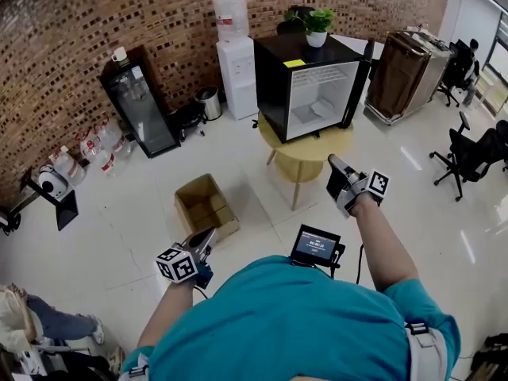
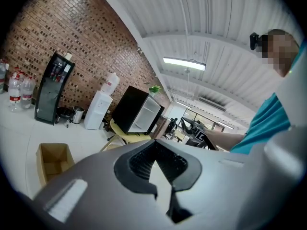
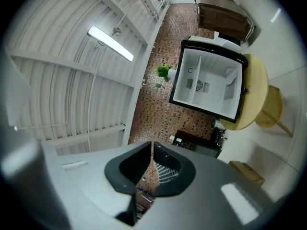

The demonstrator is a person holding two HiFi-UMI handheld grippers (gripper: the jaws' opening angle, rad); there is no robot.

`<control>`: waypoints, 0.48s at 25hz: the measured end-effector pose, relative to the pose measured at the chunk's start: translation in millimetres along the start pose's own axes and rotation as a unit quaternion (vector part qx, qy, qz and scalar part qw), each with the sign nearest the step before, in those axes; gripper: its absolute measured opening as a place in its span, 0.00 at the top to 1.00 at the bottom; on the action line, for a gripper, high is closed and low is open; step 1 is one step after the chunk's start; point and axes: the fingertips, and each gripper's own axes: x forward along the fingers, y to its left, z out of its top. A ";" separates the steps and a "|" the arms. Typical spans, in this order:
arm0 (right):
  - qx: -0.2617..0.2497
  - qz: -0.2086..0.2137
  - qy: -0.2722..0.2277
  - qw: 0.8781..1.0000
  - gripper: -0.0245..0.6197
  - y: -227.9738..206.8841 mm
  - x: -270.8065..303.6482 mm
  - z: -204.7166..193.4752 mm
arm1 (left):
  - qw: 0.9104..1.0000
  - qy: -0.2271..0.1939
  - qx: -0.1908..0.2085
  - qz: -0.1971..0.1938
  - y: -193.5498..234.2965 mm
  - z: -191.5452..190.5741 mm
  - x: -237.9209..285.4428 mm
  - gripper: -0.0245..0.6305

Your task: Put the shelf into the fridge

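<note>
A black mini fridge stands on a round yellow table, with its door swung open to the right. Its white inside shows a wire shelf across the upper part. In the right gripper view the fridge appears turned on its side, and the shelf reads as a white divider. My left gripper is low at the left, far from the fridge, shut and empty. My right gripper is raised in front of the table, also shut with nothing in it.
An open cardboard box lies on the floor left of the table. A water dispenser, a bin, a black glass-door cooler and water bottles line the brick wall. Office chairs and a brown cabinet stand at the right.
</note>
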 end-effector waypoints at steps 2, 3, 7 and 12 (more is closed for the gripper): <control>-0.020 0.009 0.014 1.000 0.95 8.4 -32.1 -13.2 | 1.000 0.005 0.002 0.005 -29.6 -25.5 -3.1 0.96; -0.030 0.012 0.021 0.999 0.95 8.5 -54.6 -26.3 | 1.000 0.002 0.004 0.008 -46.6 -45.8 -8.6 0.96; -0.071 0.017 0.041 0.996 0.95 -14.3 -208.3 -104.7 | 0.999 -0.032 0.012 0.009 -138.1 -195.9 -47.6 0.96; -0.076 0.019 0.061 0.995 0.95 -5.6 -300.8 -159.9 | 0.998 -0.035 0.038 0.023 -223.0 -266.3 -97.6 0.96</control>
